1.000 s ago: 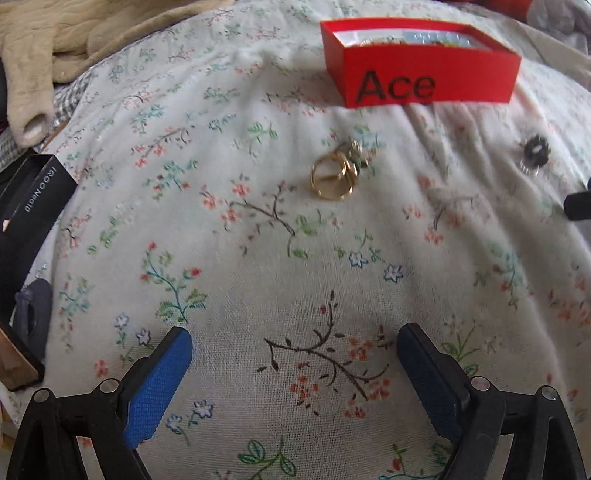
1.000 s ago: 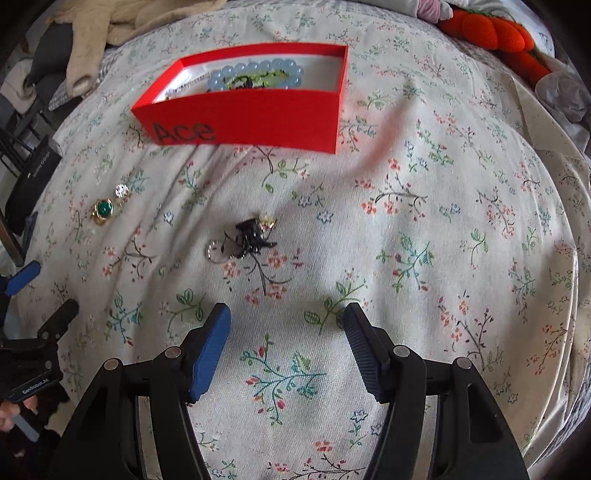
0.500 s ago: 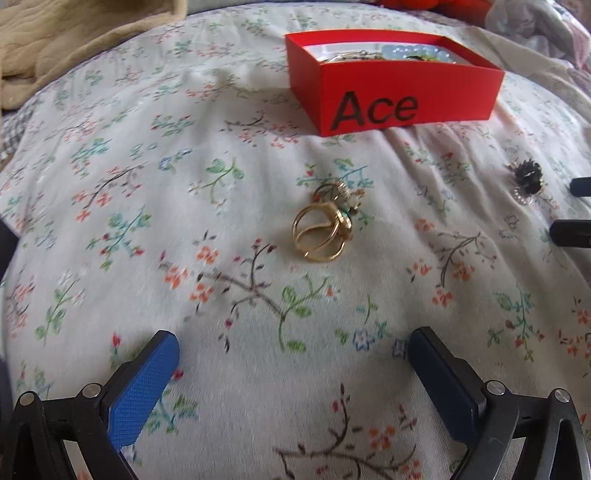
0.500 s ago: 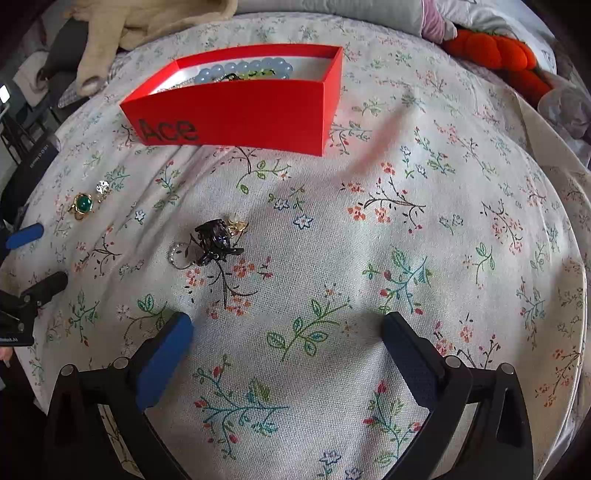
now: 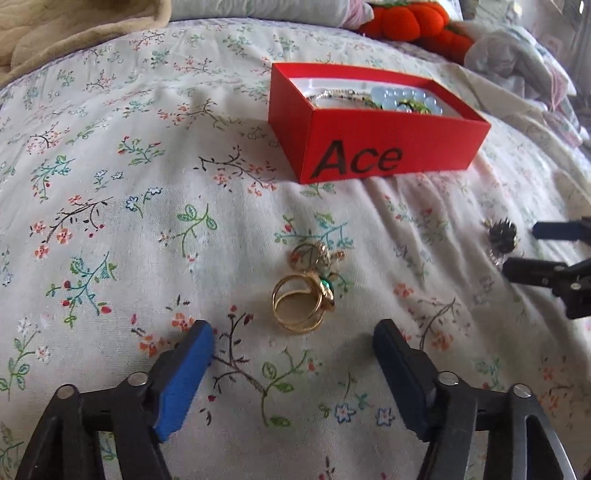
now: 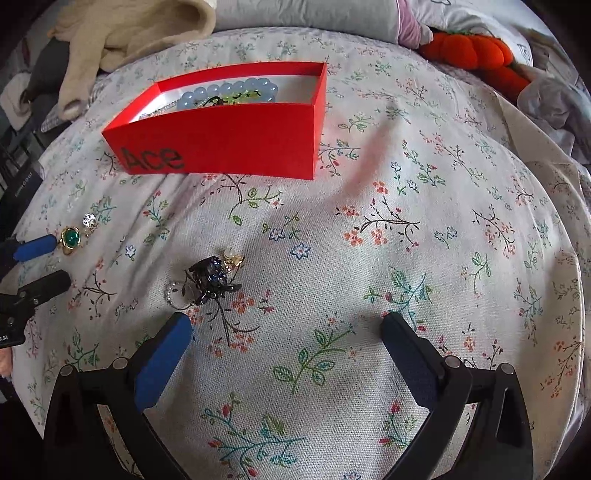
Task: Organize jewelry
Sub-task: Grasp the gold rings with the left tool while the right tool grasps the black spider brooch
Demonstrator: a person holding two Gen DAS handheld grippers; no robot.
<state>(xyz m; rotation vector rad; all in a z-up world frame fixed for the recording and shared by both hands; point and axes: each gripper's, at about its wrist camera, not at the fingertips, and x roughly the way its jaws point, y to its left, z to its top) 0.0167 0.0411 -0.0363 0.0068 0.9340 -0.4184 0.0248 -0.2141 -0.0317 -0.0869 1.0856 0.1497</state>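
Observation:
A red box marked "Ace" (image 5: 384,155) stands on the flowered bedspread and holds a blue bead bracelet (image 5: 406,98) and chains. A gold ring with a green stone (image 5: 301,306) lies in front of my open left gripper (image 5: 293,341), with a small sparkly earring (image 5: 314,254) just beyond it. In the right wrist view the box (image 6: 229,147) is far left. A black flower brooch (image 6: 210,278) with a crystal hoop (image 6: 177,293) and a small gold pearl piece (image 6: 233,258) lies just ahead of the left finger of my open right gripper (image 6: 286,332).
An orange plush pumpkin (image 6: 476,51) and grey pillows lie at the far edge. A beige knit garment (image 6: 122,33) lies at the far left. The left gripper's tips (image 6: 37,266) show at the left edge of the right wrist view.
My left gripper has moved forward to the gold ring, which now lies just beyond its fingertips. My right gripper has opened wide and come closer to the black brooch.

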